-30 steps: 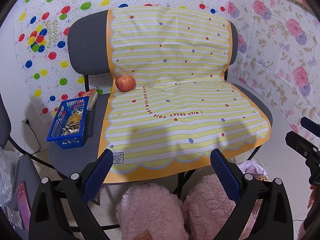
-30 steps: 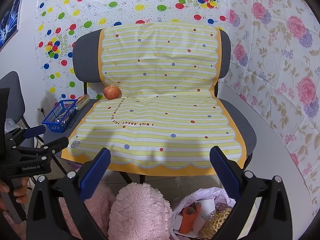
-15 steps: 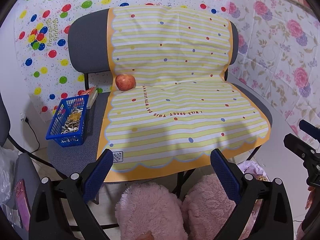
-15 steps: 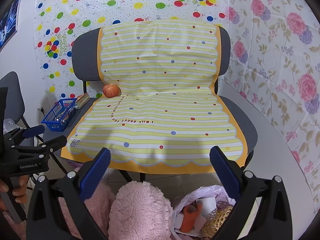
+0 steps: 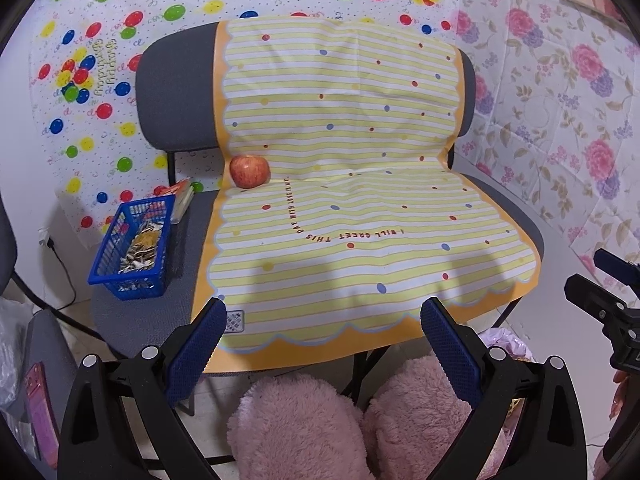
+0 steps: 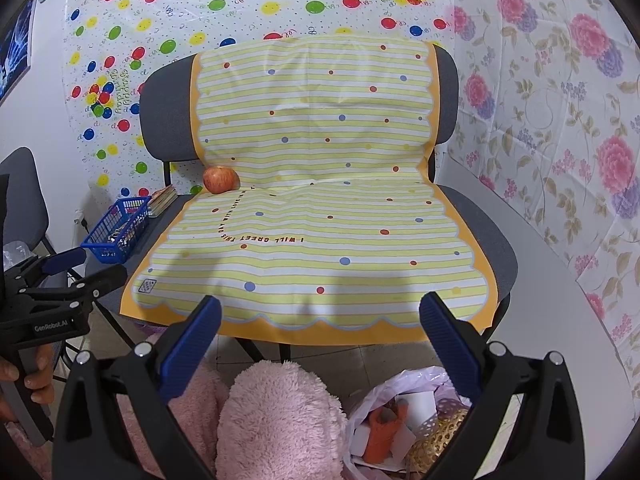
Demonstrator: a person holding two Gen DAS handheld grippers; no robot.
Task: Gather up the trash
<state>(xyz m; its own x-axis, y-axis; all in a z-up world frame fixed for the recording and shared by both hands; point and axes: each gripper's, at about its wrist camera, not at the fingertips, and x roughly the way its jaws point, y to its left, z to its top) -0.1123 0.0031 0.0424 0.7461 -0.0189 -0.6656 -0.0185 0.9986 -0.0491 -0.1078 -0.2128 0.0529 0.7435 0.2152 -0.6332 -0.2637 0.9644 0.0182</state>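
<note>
Open white trash bag (image 6: 384,396) on floor w/ paper, orange scrap (below chair).

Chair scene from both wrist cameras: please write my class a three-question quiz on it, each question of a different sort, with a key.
1. True or false: the apple lies inside the blue basket.
2. Where is the trash bag?
A. on the seat
B. on the floor in front of the chair
C. inside the basket
3. Fill in: both the left tool and the right tool are ____ and hold nothing.

Key
1. False: it rests on the striped mat at the backrest, outside the basket.
2. B
3. open
</note>
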